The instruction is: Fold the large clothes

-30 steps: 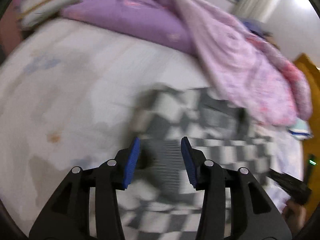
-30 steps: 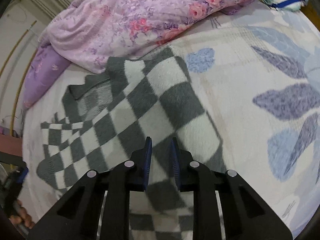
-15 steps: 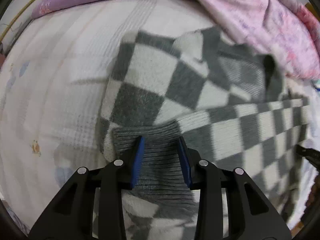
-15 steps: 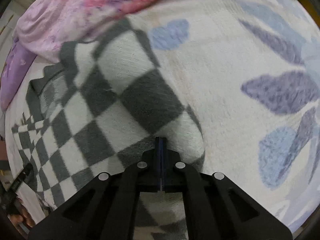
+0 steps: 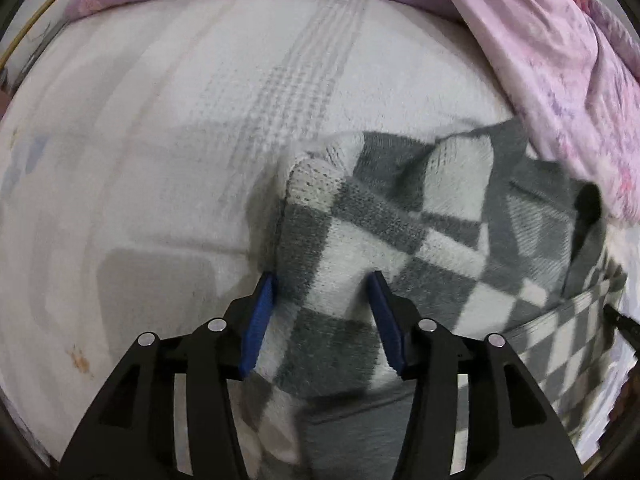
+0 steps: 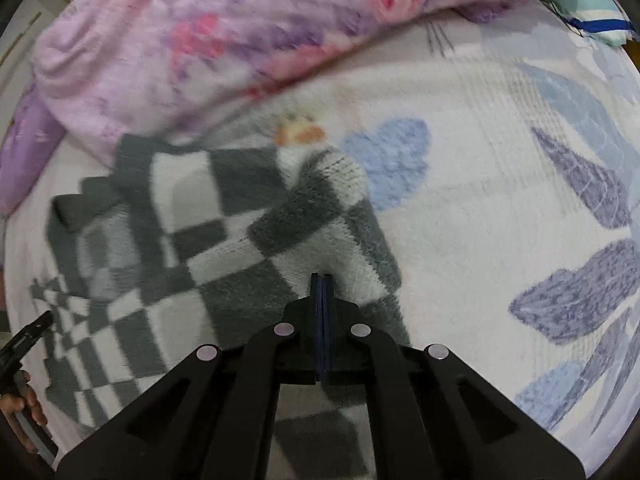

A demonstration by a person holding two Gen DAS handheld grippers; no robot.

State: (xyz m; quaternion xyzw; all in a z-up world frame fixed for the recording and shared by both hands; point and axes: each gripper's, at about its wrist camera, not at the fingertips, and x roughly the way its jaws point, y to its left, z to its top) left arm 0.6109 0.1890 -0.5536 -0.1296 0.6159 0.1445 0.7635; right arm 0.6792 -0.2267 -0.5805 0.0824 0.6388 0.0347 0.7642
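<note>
A grey-and-white checked sweater (image 5: 404, 240) lies partly folded on the bed (image 5: 168, 128), its far edge against a pink floral quilt (image 6: 208, 40). The left claw (image 5: 322, 316) straddles a raised fold with its blue pads spread wide — gripping nothing. The right claw (image 6: 321, 300) is pinched tight on the sweater's edge. Only the right view shows the sheet's blue leaf print (image 6: 576, 300) — and a striped pillow (image 6: 588, 12).

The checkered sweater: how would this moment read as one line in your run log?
task: fold | item: checkered sweater on bed sheet | left gripper: open, straddling fold | right gripper: shut on sweater edge
</note>
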